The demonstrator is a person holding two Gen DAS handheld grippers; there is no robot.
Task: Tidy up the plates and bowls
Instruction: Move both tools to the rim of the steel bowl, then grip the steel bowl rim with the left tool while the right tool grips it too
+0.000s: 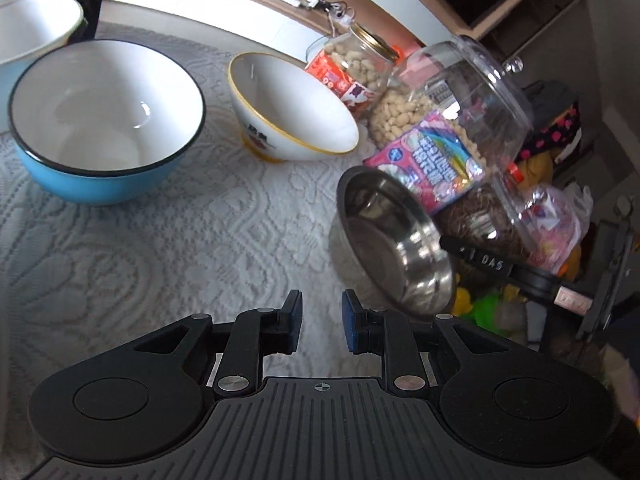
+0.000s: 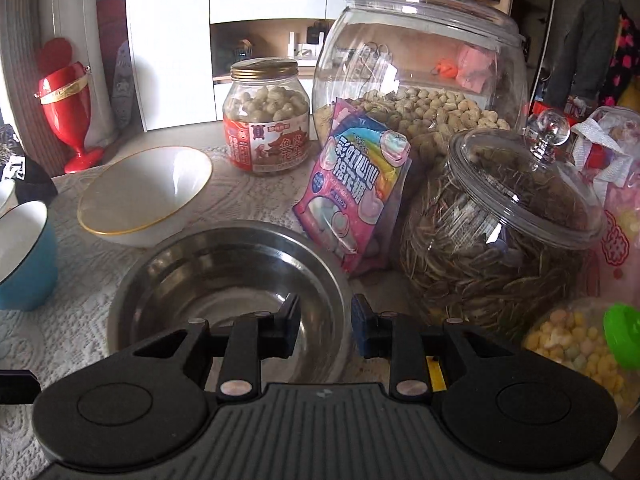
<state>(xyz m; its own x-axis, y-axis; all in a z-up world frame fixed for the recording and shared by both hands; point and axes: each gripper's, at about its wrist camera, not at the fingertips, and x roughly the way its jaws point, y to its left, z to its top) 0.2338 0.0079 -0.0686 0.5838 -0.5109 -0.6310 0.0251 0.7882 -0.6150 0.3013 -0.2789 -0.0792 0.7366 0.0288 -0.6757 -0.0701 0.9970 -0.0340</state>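
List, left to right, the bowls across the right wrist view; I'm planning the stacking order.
Blue bowl → white gold-rimmed bowl → steel bowl.

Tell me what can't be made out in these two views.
- Second white-lined bowl, left wrist view: cut off by the left edge.
- Blue enamel bowl, right wrist view: cut off by the left edge.
- Round steel bowl, right wrist view: near rim hidden behind the right tongs.

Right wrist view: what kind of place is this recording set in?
Probably a home dining or living room: a table under a lace tablecloth, snack jars such as the peanut jar, and shelving behind.
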